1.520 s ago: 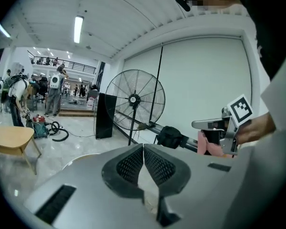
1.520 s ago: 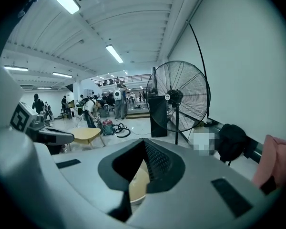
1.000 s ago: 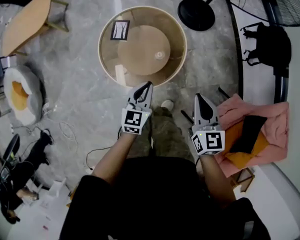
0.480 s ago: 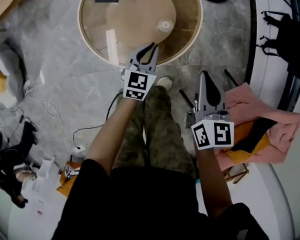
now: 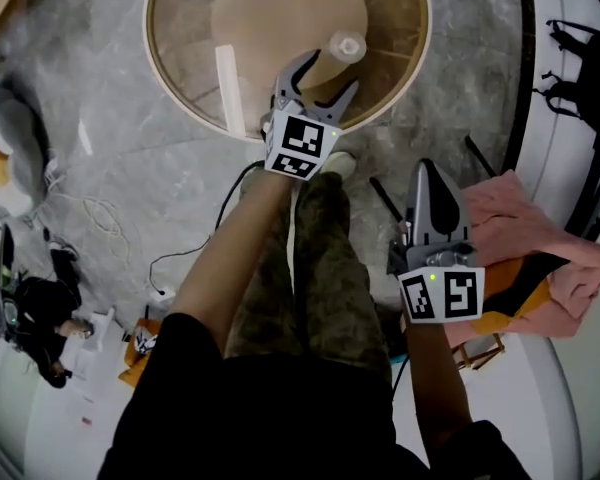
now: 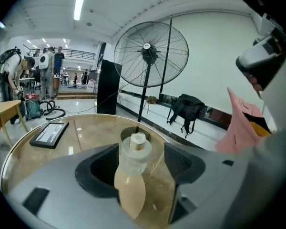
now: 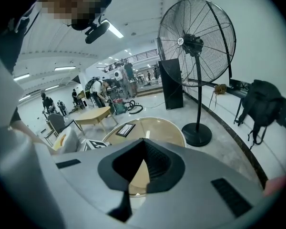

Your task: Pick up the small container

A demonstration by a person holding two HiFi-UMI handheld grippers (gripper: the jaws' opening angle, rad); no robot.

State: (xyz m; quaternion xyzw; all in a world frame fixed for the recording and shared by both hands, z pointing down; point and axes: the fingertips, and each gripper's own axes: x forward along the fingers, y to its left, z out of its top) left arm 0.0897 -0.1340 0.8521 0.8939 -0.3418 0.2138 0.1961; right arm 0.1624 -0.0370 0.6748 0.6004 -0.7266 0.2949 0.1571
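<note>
Small container (image 6: 132,173) now between left gripper (image 5: 330,71) fingers, just parted

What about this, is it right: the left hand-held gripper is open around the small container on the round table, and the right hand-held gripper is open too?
Not quite: the right hand-held gripper is shut, jaws together in the right gripper view. The rest holds: the left hand-held gripper has just been opening its jaws, with the small container between them on the round table.
</note>
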